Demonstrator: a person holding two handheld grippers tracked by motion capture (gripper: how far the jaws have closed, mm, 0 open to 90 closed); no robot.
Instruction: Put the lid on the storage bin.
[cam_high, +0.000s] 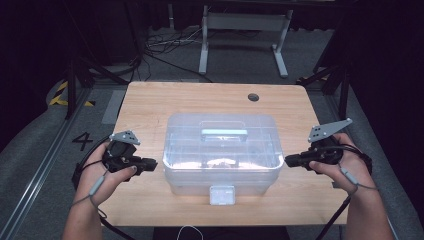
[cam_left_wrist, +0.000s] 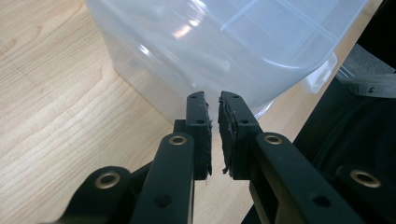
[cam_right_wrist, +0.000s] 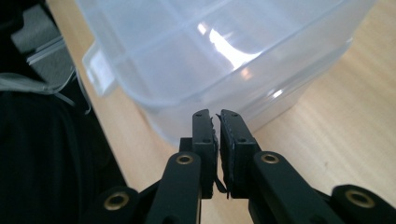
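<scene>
Translucent plastic box (cam_high: 221, 152) sits mid-table, long axis running left to right, latch at the near edge. We flank it: left gripper (cam_high: 151, 163) and right gripper (cam_high: 289, 160), jaws nearly pressed together and empty, each just beside an end wall, equally near.

Only legible mark: black "4" (cam_high: 81, 141) on grey floor (cam_high: 40, 150) left of table (cam_high: 145, 100).

The storage box (cam_high: 222, 150) is clear, glossy, smooth plastic. It sits on a table (cam_high: 150, 100) of pale matt wood grain. Both grippers' jaws are matt black plastic with rough pads.
</scene>
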